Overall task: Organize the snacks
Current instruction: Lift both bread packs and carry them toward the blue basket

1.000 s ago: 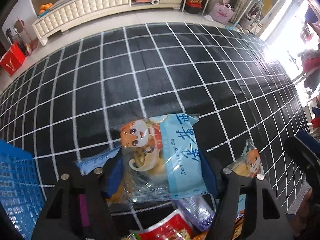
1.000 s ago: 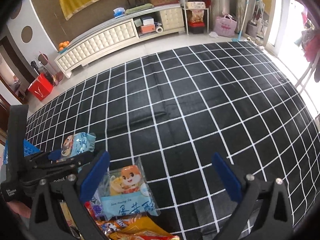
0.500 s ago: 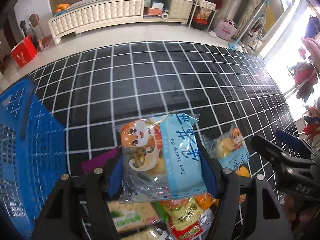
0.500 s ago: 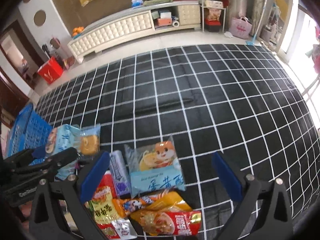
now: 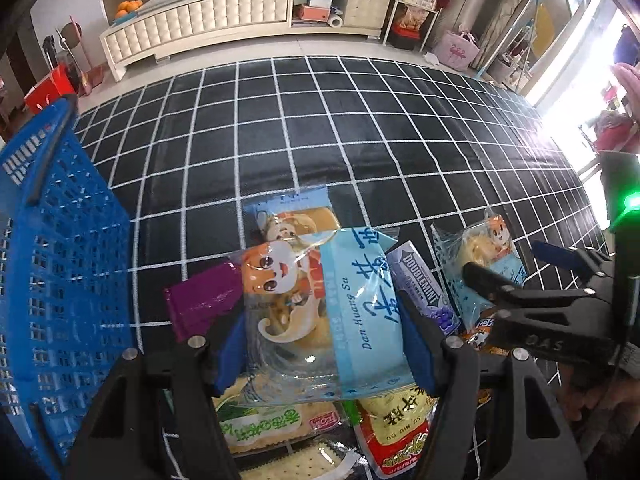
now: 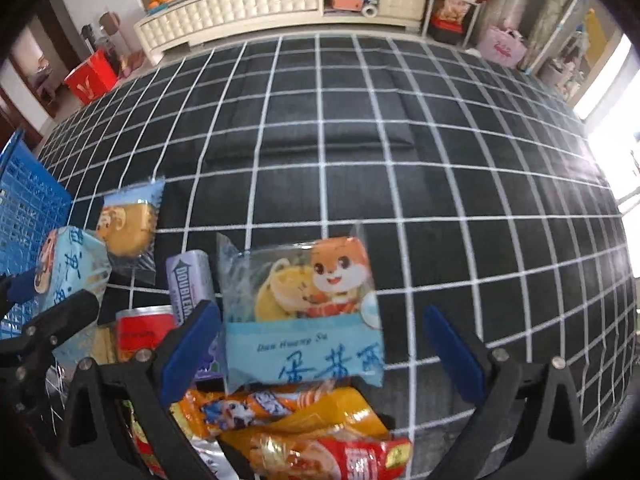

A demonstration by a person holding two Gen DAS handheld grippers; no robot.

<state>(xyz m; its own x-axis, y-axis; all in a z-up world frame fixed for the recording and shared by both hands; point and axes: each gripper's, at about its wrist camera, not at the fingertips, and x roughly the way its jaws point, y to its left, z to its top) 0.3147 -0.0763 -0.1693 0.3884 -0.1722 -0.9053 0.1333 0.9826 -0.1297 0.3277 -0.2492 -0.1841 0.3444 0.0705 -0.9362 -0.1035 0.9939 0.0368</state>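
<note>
Pastry packet (image 5: 320,316), pale blue with a cartoon animal, is clamped between the blue pads of the left gripper (image 5: 322,344), raised above the snack pile (image 5: 288,420). To its left a blue basket (image 5: 60,248) is seen. The right gripper (image 6: 320,344) is held wide apart over a 2nd pastry packet (image 6: 304,316) lying on the checked mat (image 6: 400,160), nothing gripped.

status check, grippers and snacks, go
Left gripper shut on blue pastry packet, lifted over snack pile. Right gripper open above second pastry packet. Blue basket at left, path clear.
</note>
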